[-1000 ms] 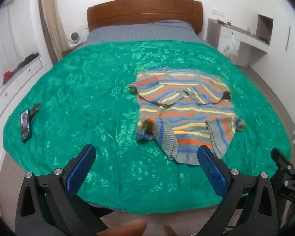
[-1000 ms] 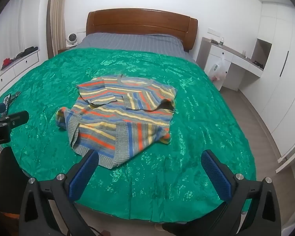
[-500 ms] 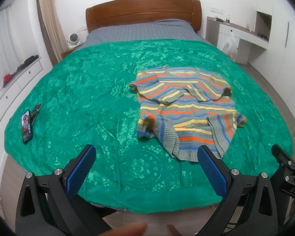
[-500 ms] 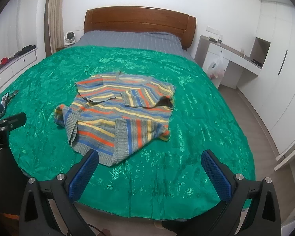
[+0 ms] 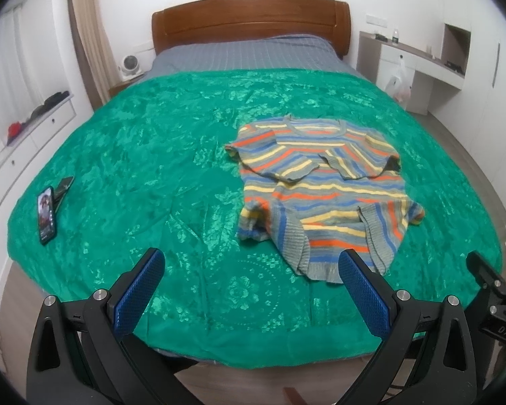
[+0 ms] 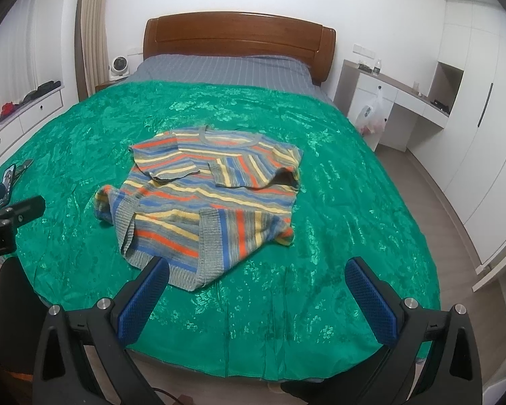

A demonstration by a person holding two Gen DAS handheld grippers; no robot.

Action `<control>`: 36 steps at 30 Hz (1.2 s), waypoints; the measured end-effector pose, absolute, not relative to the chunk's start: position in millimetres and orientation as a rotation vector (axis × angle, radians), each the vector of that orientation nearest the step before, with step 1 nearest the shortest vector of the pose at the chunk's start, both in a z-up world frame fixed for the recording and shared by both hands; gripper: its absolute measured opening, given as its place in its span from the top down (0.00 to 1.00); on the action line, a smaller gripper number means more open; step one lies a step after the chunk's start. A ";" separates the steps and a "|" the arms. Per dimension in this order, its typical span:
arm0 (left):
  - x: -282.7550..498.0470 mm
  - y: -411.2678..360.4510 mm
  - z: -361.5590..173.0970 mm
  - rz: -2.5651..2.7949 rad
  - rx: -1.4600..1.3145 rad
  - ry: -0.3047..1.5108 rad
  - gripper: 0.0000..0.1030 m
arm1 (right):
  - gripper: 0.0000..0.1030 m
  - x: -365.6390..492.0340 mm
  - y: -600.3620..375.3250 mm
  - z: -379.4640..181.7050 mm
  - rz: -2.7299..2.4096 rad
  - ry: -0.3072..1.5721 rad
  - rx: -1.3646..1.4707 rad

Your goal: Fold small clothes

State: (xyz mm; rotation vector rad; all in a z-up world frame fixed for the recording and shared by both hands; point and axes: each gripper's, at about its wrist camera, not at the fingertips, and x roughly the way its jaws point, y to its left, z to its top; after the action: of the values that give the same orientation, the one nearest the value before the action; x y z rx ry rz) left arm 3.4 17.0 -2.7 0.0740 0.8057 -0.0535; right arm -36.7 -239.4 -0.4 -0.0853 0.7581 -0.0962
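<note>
Both tongs, left tongs (image 5: pixel 249 290) & right tongs (image 6: pixel 258 298), are hovering spread w/ nothing pinched, while the striped knit sweater (image 5: pixel 320 189) is lying ahead on the green bedspread (image 5: pixel 145 155), sleeves folded in, hem corners turned up, so approx. halfway, final body fold remaining.

Open green bedspread (image 5: pixel 151 155) all around striped sweater (image 5: pixel 320 185), phone (image 5: pixel 46 212) far left, headboard (image 5: pixel 249 23) behind

"DAS" — right claw (image 5: pixel 499 329)
</note>
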 end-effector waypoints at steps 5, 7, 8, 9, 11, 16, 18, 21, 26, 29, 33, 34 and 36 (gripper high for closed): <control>-0.8 14.7 2.0 -0.056 0.079 0.792 0.00 | 0.00 -35.2 -240.4 1.0 -0.094 0.753 -0.072; -1.6 14.6 2.3 -0.057 0.080 0.795 0.00 | 0.00 -35.2 -240.1 0.7 -0.098 0.757 -0.071; -1.7 14.6 1.9 -0.057 0.079 0.798 0.00 | 0.00 -35.1 -240.0 0.7 -0.100 0.761 -0.068; -1.5 14.6 1.6 -0.056 0.079 0.801 0.00 | 0.00 -35.4 -240.1 0.6 -0.101 0.763 -0.064; -2.0 14.7 1.5 -0.051 0.080 0.804 0.00 | 0.00 -35.7 -240.1 0.5 -0.101 0.767 -0.061; -6.2 13.2 3.6 -0.039 0.094 0.797 0.00 | 0.00 -38.7 -241.4 -0.1 -0.101 0.766 -0.058; -7.4 12.0 3.3 -0.038 0.097 0.796 0.00 | 0.00 -39.4 -242.1 -1.4 -0.100 0.770 -0.057; -7.9 10.2 1.6 -0.038 0.103 0.801 0.00 | 0.00 -38.2 -242.1 -4.4 -0.099 0.782 -0.059; -8.1 9.9 -1.2 -0.044 0.108 0.806 0.00 | 0.00 -38.2 -239.2 -5.6 -0.095 0.789 -0.060; -8.5 9.4 -1.8 -0.041 0.109 0.804 0.00 | 0.00 -38.0 -237.1 -6.2 -0.091 0.793 -0.066; -5.9 11.0 -4.8 -0.040 0.102 0.815 0.00 | 0.00 -35.6 -233.7 -7.5 -0.086 0.800 -0.073; -5.6 11.9 -5.6 -0.039 0.101 0.817 0.00 | 0.00 -35.5 -233.3 -7.8 -0.085 0.801 -0.073; -4.6 13.2 -7.4 -0.037 0.100 0.821 0.00 | 0.00 -34.7 -231.9 -8.7 -0.083 0.804 -0.075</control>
State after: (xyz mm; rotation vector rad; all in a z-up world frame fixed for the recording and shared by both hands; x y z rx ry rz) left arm -4.6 13.2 -7.4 0.0996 0.8206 -0.0369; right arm -34.7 -231.9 -8.7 -0.0753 0.8039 -0.0827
